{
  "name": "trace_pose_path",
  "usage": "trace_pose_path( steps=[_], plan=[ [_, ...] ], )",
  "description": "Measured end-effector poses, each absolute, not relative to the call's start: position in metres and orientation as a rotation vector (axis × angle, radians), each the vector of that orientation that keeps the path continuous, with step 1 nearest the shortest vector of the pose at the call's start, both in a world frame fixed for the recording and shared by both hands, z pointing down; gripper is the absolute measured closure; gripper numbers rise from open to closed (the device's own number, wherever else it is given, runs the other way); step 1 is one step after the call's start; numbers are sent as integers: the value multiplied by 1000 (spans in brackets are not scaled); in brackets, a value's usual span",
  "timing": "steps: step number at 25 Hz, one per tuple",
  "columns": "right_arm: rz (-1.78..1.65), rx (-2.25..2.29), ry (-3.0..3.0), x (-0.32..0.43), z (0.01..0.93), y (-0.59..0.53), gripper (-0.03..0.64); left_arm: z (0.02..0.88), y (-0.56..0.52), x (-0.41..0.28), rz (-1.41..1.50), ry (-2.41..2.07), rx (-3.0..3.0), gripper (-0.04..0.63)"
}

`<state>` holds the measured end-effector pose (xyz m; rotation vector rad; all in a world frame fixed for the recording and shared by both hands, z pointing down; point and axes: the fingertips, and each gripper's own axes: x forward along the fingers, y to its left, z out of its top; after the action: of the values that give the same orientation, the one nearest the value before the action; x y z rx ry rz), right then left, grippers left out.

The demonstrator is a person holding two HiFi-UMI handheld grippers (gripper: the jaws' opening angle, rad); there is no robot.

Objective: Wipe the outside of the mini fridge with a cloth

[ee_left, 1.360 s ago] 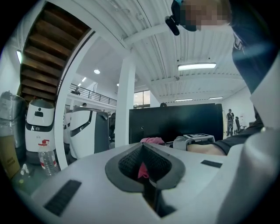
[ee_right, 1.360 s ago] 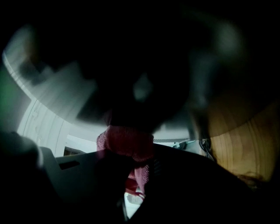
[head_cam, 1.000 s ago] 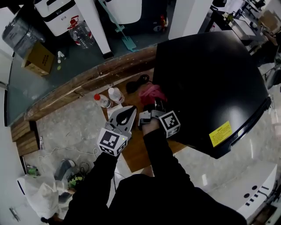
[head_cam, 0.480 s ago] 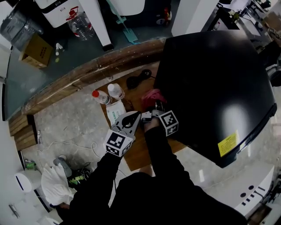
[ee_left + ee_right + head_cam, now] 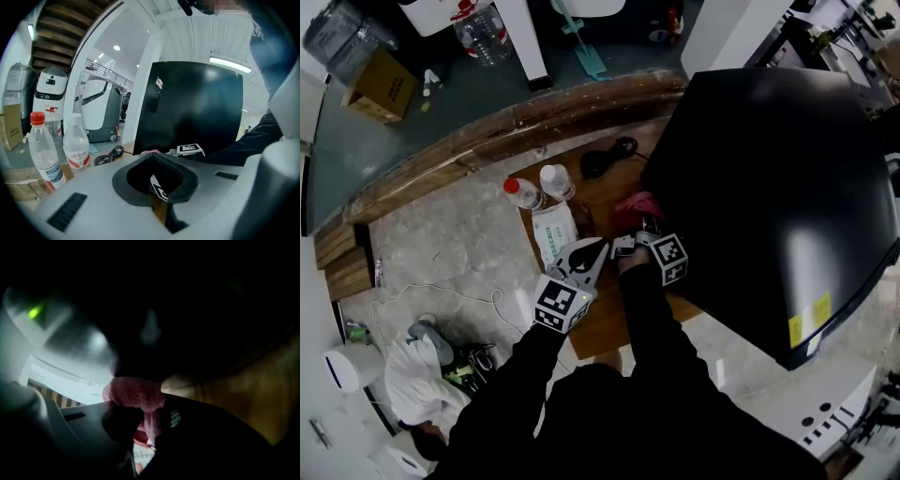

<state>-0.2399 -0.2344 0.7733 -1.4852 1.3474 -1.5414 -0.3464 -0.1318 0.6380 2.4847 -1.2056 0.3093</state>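
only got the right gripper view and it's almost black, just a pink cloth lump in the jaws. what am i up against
observer: The head view shows the right gripper holding the pink cloth at the lower side wall of a big glossy black mini fridge.
operator: where's my other gripper
observer: The left gripper is close beside the right one, over a brown wooden board, jaws together and empty.
operator: anything ahead of the cloth
observer: A coiled black cable lies beyond the cloth, beside the fridge.
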Motion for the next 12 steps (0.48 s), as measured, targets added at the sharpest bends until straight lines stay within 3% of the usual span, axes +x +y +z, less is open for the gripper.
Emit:
trace_pose_path(
  steps=[7,12],
  plan=[
    [-1570,-1513,1394,-242,790,-228,568,642,-112,-353,284,-1215,2475,589],
    [-1528,-1392,1661,-276,710,-192,567,589,-102,-363,180,-1261,2503,589]
  ],
)
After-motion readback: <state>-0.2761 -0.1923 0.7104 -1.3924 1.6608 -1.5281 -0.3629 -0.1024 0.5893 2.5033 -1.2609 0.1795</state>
